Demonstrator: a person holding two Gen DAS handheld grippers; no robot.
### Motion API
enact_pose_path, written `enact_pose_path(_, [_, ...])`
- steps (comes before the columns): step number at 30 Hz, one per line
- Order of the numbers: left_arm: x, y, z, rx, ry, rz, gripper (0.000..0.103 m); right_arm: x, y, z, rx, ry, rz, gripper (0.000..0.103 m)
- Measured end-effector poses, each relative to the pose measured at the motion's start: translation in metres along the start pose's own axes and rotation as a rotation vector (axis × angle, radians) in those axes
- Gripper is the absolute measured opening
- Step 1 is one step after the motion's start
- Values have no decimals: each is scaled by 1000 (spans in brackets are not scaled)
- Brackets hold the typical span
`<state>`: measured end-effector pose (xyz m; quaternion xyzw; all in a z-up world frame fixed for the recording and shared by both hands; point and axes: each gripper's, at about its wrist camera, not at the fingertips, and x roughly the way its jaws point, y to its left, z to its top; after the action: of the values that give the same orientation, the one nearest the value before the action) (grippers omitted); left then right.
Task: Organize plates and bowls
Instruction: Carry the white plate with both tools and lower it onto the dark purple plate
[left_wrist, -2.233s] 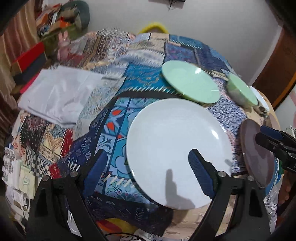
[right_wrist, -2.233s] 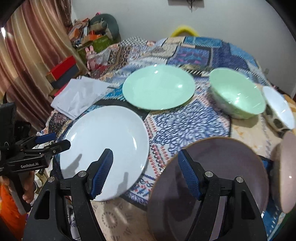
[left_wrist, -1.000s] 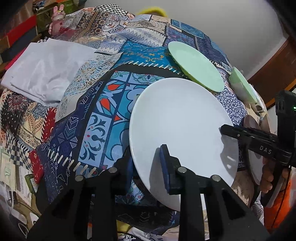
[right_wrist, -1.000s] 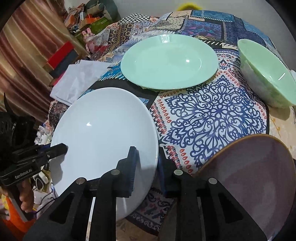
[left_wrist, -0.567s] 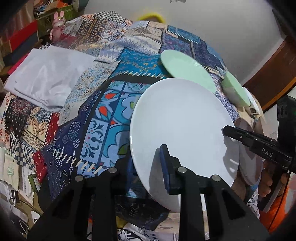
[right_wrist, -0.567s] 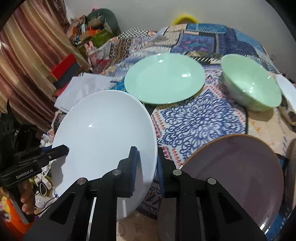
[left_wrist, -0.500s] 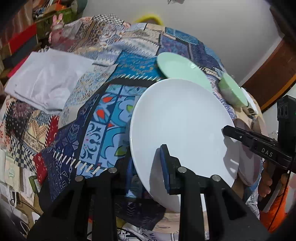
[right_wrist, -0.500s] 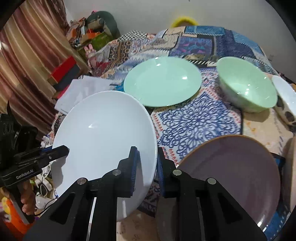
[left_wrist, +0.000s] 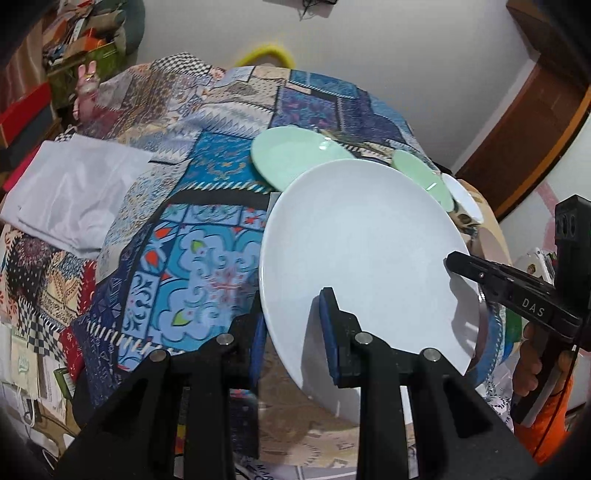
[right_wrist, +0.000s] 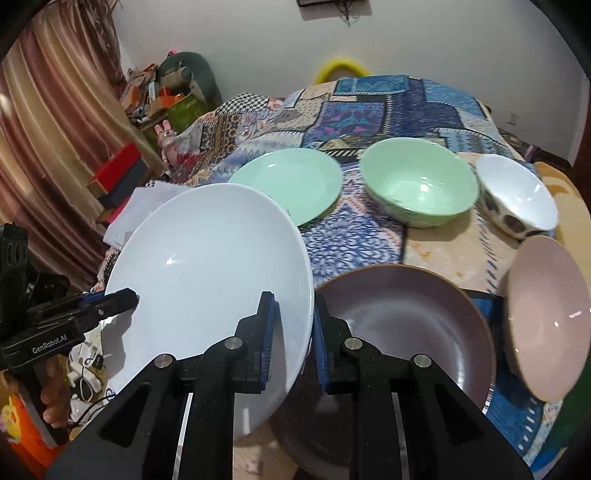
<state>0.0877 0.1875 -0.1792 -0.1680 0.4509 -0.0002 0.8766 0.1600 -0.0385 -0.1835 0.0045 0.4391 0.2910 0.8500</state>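
Patchwork fabric in blues, reds and creams covers the surface (left_wrist: 207, 206) in the left wrist view, a cloth spread over what may be a bed or table. A folded white cloth (left_wrist: 74, 192) lies on it at the left, and a red box (left_wrist: 22, 110) and clutter sit against a plain white wall, with a brown wooden door frame (left_wrist: 535, 122) at the right. The left gripper (left_wrist: 291, 328) is clamped on the near rim of a large white plate (left_wrist: 362, 251), one blue pad above the rim and one below, and the plate is tilted clear of the fabric. Behind it lie a pale green plate (left_wrist: 291, 158) and the edge of a green bowl (left_wrist: 421, 173). At the right, the right gripper (left_wrist: 458, 264), held in a person's hand (left_wrist: 535, 362), pinches the plate's far rim. In the right wrist view, the right gripper (right_wrist: 295, 332) is closed on the white plate (right_wrist: 210, 266) at its right rim, and the left gripper (right_wrist: 122, 299) grips the opposite side. Directly beside it on the patchwork surface (right_wrist: 351, 236) rests a mauve plate (right_wrist: 406, 321), with a pink bowl (right_wrist: 546, 325) tilted at the far right. Further back, in a row, sit the green plate (right_wrist: 291, 181), the green bowl (right_wrist: 417, 181) and a white bowl with dark spots (right_wrist: 517, 195). Striped brown curtains (right_wrist: 48, 122) hang at the left, and a yellow object (right_wrist: 340, 70) shows against the white wall.
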Motion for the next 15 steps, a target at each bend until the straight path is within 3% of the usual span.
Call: enact_pose_path(15, [21,-64,2,67,44,-48,27,-32,-55,-25,96,-23,-40,18])
